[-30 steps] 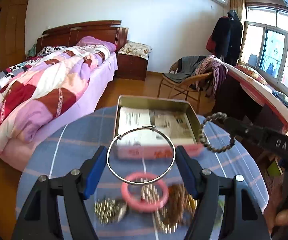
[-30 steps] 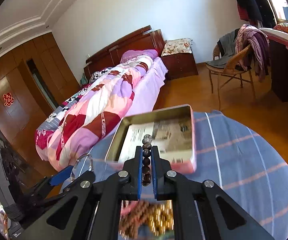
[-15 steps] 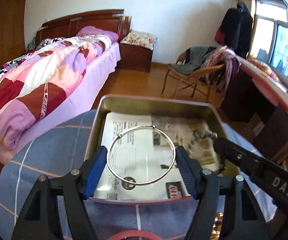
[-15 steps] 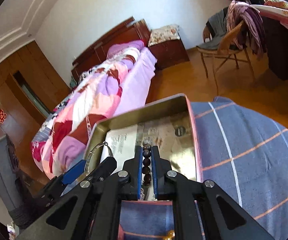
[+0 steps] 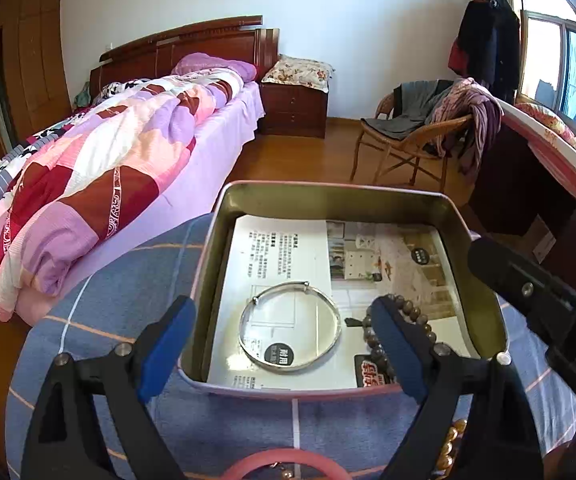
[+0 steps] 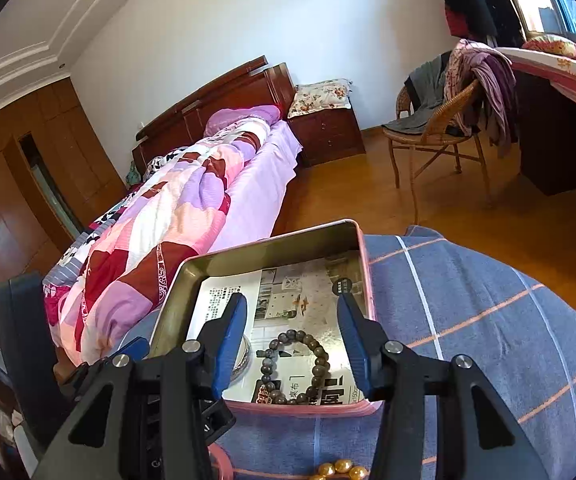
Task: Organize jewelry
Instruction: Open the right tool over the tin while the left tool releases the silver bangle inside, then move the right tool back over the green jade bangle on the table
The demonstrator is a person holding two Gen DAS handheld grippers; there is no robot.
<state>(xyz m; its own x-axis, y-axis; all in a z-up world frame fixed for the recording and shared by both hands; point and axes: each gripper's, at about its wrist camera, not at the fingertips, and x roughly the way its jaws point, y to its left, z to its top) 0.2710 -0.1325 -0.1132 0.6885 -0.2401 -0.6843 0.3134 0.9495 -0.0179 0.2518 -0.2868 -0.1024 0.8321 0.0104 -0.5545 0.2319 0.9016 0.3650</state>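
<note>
Two pieces boxed, more left on the worktop

Our left gripper point(image 5: 284, 348) and right gripper point(image 6: 292, 340) fingers are spreading, clear of the thin silver bangle point(image 5: 290, 326) and dark wooden bead bracelet point(image 6: 298, 366) lying in the shallow metal tin point(image 5: 328, 196); pink ring bangle point(image 5: 284, 466) and gold beads point(image 6: 338, 468) wait outside.

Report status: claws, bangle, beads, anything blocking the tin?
Left claw and right claw opening, nothing gripped. Silver bangle and bead bracelet lie in the tin. Pink bangle on the table, not blocking.
</note>
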